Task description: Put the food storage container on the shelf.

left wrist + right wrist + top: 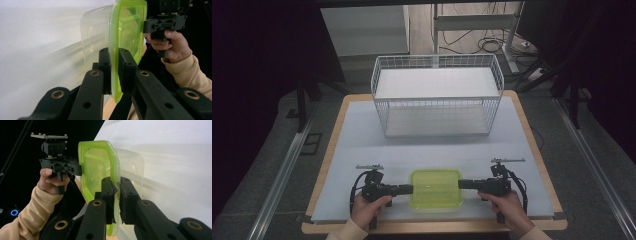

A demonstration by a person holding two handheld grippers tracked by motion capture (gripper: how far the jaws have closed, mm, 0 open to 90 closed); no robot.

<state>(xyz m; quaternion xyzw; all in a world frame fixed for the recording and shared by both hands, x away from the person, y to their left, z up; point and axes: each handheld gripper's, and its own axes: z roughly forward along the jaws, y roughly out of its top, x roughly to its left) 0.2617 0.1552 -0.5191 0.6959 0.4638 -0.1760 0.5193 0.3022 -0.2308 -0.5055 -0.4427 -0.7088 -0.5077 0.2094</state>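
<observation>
Your left gripper (113, 72) has its jaws closed tight on the green rim of the lidded container (435, 189), pinching the lid edge on that side. Your right gripper (116, 200) does the same on the opposite rim, jaws nearly together with only the lid edge between them. The container sits between the two grippers on the pale mat (362, 140), at the near edge of the table, well in front of the white wire basket (437, 95) standing farther back.

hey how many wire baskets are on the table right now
1. The white wire basket stands at the far middle of the table, beyond the lidded green container that both tongs grip by the rim.
</observation>
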